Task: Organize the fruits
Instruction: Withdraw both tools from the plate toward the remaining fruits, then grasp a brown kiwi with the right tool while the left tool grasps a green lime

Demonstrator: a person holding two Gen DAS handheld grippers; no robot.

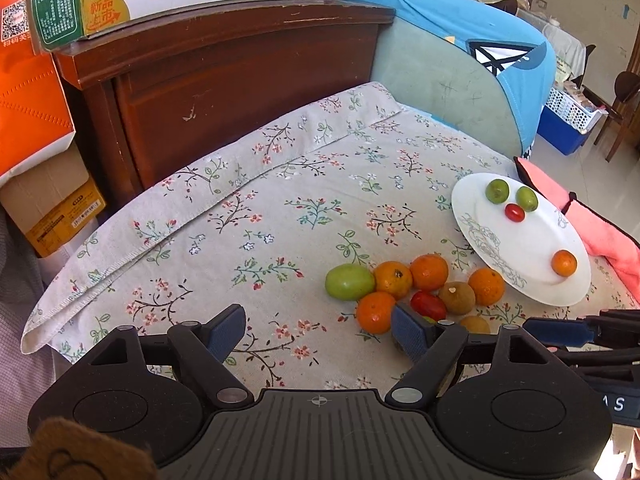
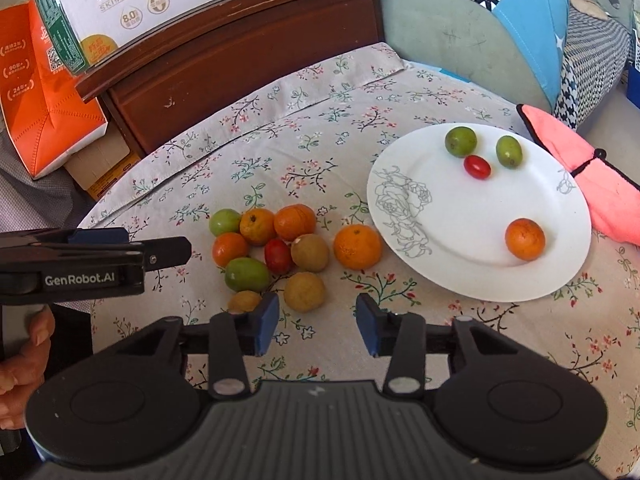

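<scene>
Both grippers hang over a floral cloth with nothing between their fingers. The left gripper is spread wide, its right pad at the heap's near edge; the right gripper is parted too, just short of the fruit. The heap of oranges, green fruits, brown fruits and a tomato lies at 9 o'clock of the plate, one orange just beside its rim. On the plate: two green fruits at 12 o'clock, a tomato just below them, an orange at 4 o'clock. A pink cloth sits at 3 o'clock.
</scene>
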